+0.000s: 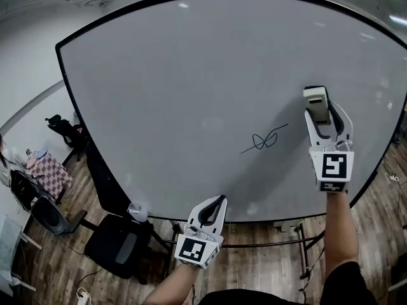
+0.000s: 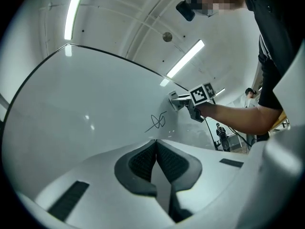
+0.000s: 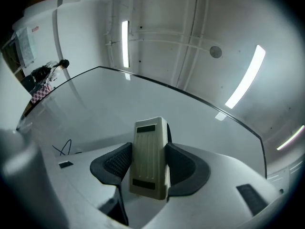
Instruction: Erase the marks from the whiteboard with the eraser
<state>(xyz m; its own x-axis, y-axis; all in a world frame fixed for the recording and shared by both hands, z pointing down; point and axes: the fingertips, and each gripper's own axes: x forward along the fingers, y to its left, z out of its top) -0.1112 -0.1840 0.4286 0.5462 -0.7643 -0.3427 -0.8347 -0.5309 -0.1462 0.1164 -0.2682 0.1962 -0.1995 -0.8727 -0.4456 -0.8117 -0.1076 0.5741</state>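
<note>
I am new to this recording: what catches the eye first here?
A big whiteboard fills the head view, with one black scribble right of its middle. The right gripper holds a cream eraser in its jaws, up and right of the scribble; the left gripper hangs low, shut and empty.

A wooden plank floor (image 1: 63,265) carries a black office chair (image 1: 117,245), with a second dark chair (image 1: 48,213) to its left and a third (image 1: 63,131) farther back. Between the latter two lies a red-and-white checked cloth (image 1: 49,170). A white power strip (image 1: 82,294) lies on the floor. Overhead, long light strips (image 3: 246,75) flank a round ceiling fitting (image 3: 215,52)
</note>
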